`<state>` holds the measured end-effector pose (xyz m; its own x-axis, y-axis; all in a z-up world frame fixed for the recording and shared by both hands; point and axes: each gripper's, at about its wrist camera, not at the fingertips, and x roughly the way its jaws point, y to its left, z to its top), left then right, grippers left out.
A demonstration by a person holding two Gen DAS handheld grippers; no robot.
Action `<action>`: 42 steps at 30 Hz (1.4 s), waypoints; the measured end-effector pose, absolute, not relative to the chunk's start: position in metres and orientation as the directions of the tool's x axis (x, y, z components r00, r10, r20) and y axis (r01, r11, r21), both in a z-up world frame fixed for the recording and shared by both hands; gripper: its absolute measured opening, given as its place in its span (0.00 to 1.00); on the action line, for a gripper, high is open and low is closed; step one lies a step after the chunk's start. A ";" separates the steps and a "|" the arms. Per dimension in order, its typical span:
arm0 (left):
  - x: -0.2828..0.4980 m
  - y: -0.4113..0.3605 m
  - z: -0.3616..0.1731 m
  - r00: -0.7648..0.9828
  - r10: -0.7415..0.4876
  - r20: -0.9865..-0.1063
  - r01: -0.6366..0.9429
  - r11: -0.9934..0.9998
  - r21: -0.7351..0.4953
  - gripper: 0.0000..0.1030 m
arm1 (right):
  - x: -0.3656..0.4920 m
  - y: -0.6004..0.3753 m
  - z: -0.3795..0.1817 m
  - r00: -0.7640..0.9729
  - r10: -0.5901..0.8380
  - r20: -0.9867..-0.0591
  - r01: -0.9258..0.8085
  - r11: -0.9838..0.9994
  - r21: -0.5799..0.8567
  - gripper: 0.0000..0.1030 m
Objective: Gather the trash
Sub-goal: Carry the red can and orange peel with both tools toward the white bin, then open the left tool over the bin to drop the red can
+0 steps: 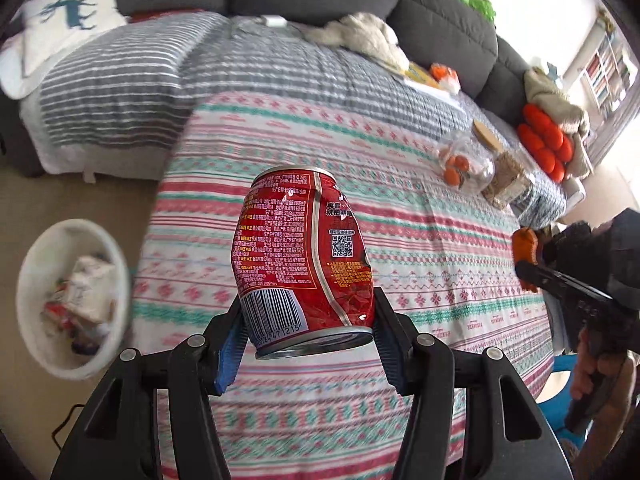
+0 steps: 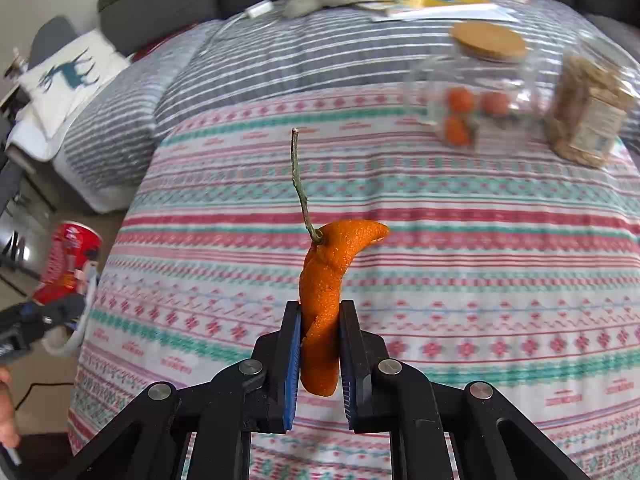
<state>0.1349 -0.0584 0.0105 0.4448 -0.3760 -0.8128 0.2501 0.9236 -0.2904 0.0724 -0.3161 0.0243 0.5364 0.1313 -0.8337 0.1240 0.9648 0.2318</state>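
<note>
Black linkage grippers [image 2: 319, 344] — silver rivets, blue finger pads [image 2: 294, 360].

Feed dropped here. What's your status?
Left hand-held gripper shut on dented red can. Right hand-held gripper shut on orange peel. White trash bin lower left, path clear.

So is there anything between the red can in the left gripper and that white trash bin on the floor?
Nothing visible does. The left gripper holds the red can above the patterned tablecloth; the white bin sits lower left beyond the table edge, its top open, trash already inside.
</note>
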 end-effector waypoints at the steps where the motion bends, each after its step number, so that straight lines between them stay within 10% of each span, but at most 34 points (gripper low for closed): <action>1: 0.133 -0.048 0.014 0.458 -0.374 -0.806 0.240 0.925 -0.294 0.58 | 0.075 -0.308 0.024 0.536 0.137 -0.833 0.109 0.967 0.229 0.14; 30: 0.192 0.187 -0.084 0.397 -0.159 -0.904 -0.100 0.972 -0.214 0.59 | 0.139 -0.139 0.005 0.468 0.259 -0.845 -0.126 0.966 0.226 0.14; 35: 0.183 0.187 -0.077 0.412 -0.145 -0.900 -0.111 0.972 -0.207 0.86 | 0.140 -0.114 0.014 0.483 0.283 -0.829 -0.169 0.959 0.229 0.14; 42: 0.152 0.208 -0.059 0.419 -0.022 -0.908 -0.168 0.981 -0.101 0.90 | 0.150 -0.053 0.029 0.462 0.362 -0.809 -0.243 0.930 0.277 0.14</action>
